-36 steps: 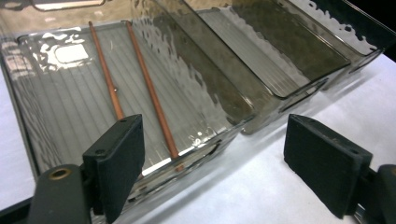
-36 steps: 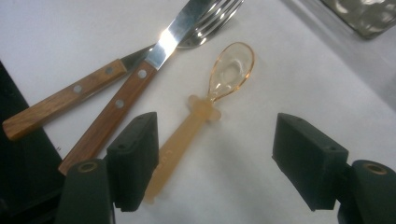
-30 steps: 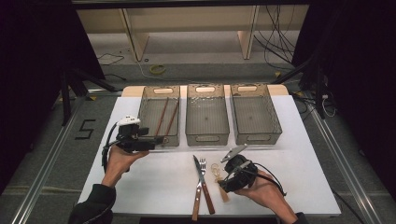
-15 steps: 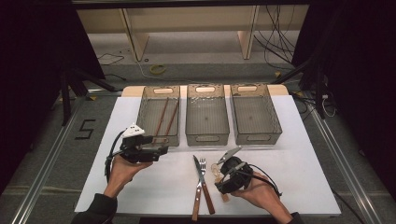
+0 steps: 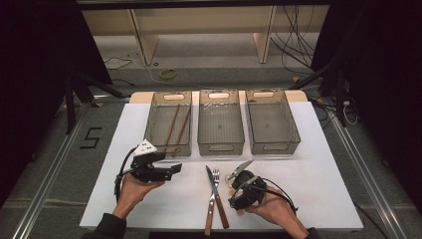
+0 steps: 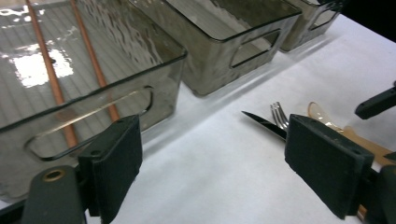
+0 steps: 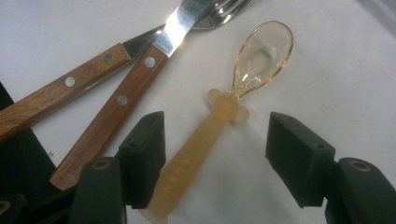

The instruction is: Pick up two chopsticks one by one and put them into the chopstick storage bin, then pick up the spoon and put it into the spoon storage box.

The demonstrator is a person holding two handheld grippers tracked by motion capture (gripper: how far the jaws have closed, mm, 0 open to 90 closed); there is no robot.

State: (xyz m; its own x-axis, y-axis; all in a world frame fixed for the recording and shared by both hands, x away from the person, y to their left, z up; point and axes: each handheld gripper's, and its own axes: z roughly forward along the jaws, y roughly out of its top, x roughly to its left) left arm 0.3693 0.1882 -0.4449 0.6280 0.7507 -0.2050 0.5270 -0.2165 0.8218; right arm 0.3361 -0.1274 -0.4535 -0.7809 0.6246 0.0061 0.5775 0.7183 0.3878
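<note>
Our right tongs (image 7: 212, 158) straddle the amber spoon's (image 7: 233, 100) handle, jaws just closing in but not yet pressing it. The spoon lies flat on the white counter (image 5: 318, 189), just beside the wooden-handled knife (image 7: 130, 84) and fork (image 7: 65, 88). Our left tongs (image 6: 212, 158) hang released near the left bin (image 6: 116, 88) holding two chopsticks (image 6: 51, 79).
</note>
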